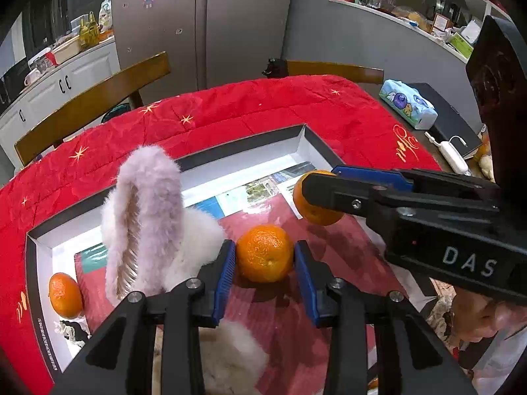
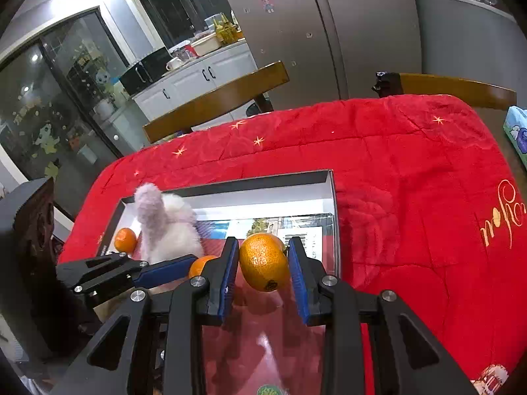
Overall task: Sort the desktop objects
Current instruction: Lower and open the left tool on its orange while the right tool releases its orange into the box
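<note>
At the far left of the box (image 1: 39,240), one loose orange (image 1: 65,295) lies against the left wall, on the box floor. Just right of it stands a white plush toy (image 1: 194,240) with a pale fluffy ear (image 1: 148,204) raised upright.

Your left gripper (image 1: 265,260) is clamped on an orange (image 1: 265,253); both blue pads touch its sides, and it sits low over the red printed sheet (image 1: 329,247) lining the box. I cannot tell whether that fruit rests on the sheet or hangs just above it.

Further right, your right gripper (image 2: 263,263) is closed on a second held orange (image 2: 263,261), gripped on both sides and carried clear of the box floor, near the right wall.

The box sits on a red quilted cover (image 1: 263,105) spread over the bench. Beyond the cover's right edge lies a tissue pack (image 1: 408,108), well apart from the box.
</note>
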Demonstrator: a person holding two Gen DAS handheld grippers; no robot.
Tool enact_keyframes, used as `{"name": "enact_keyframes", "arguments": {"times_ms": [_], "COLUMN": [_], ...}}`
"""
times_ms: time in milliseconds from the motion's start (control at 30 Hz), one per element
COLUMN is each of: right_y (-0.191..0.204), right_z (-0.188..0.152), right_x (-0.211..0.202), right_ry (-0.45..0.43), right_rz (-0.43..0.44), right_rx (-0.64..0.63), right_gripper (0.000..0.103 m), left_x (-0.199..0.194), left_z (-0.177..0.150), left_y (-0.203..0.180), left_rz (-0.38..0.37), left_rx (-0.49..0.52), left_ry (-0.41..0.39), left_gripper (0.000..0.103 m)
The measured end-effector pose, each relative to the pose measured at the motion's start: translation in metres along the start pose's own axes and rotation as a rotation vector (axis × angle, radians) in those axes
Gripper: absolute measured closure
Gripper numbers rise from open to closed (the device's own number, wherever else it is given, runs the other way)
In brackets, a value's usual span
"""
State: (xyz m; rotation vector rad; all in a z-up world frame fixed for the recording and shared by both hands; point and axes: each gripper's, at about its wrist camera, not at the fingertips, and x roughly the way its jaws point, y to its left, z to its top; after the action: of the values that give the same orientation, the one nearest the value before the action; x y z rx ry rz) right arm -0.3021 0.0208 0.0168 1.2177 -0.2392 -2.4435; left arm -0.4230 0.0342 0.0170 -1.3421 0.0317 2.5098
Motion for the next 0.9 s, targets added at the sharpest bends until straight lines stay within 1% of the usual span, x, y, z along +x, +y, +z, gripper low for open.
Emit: {"name": "enact_keyframes", "arguments": {"times_ms": [200,300,367,500,533,567,600,633,667,700,733,767,800,833,867,900], "right_y": [-0.008,-0.01,-0.012,-0.008,-0.006,-0.005,-0.004,-0.003,-0.003,-0.003,-0.003,-0.004,-0.004,-0.005,-0.006,-0.006], "right_z": [-0.001,-0.002,-0.001,-0.002,-0.002,-0.002,-0.001,-0.001,0.0,0.001,0.001,0.002,0.002,0.003,0.004,0.005], "right_x": [0.011,0.011,0.01,0.009,0.008,0.007,0.007,0.006,0.004,0.001,-0.001,-0.002,-0.004,-0.005,-0.006,-0.008], "right_ry": [0.018,0.014,0.009,-0.001,0.001,0.003,0.007,0.007,0.0,-0.013,-0.019,-0.021,-0.022,-0.022,-0.022,-0.023], "right_rz": [0.005,0.02,0.028,0.036,0.035,0.044,0.055,0.065,0.064,0.061,0.057,0.057,0.072,0.085,0.09,0.086], "right_rx": [0.032,0.02,0.034,0.027,0.021,0.017,0.02,0.022,0.022,0.021,0.021,0.024,0.027,0.03,0.033,0.032], "right_gripper": [0.073,0.072,0.071,0.069,0.063,0.052,0.046,0.035,0.034,0.032,0.025,0.013,0.008,0.002,0.0,0.0], "left_x": [-0.001,-0.002,-0.004,-0.005,-0.005,-0.005,-0.005,-0.005,-0.006,-0.007,-0.009,-0.011,-0.013,-0.015,-0.017,-0.02], "left_z": [-0.002,-0.003,-0.005,-0.006,-0.006,-0.006,-0.007,-0.007,-0.007,-0.006,-0.006,-0.007,-0.006,-0.006,-0.006,-0.006], "left_y": [0.002,0.001,0.001,0.004,0.004,0.004,0.004,0.004,0.003,0.003,0.002,0.003,0.003,0.002,0.002,0.002], "left_rz": [-0.011,-0.021,-0.018,-0.023,-0.023,-0.022,-0.02,-0.012,-0.001,0.012,0.015,0.014,0.013,0.013,0.018,0.034], "left_rx": [-0.005,-0.002,0.009,-0.001,-0.001,-0.002,-0.001,0.004,0.01,0.016,0.02,0.023,0.026,0.029,0.032,0.037], "left_ry": [-0.008,-0.008,-0.013,-0.012,-0.012,-0.011,-0.011,-0.011,-0.012,-0.014,-0.018,-0.021,-0.026,-0.031,-0.041,-0.056], "left_gripper": [0.065,0.065,0.065,0.065,0.065,0.065,0.065,0.063,0.059,0.053,0.047,0.038,0.031,0.015,0.004,0.0]}}
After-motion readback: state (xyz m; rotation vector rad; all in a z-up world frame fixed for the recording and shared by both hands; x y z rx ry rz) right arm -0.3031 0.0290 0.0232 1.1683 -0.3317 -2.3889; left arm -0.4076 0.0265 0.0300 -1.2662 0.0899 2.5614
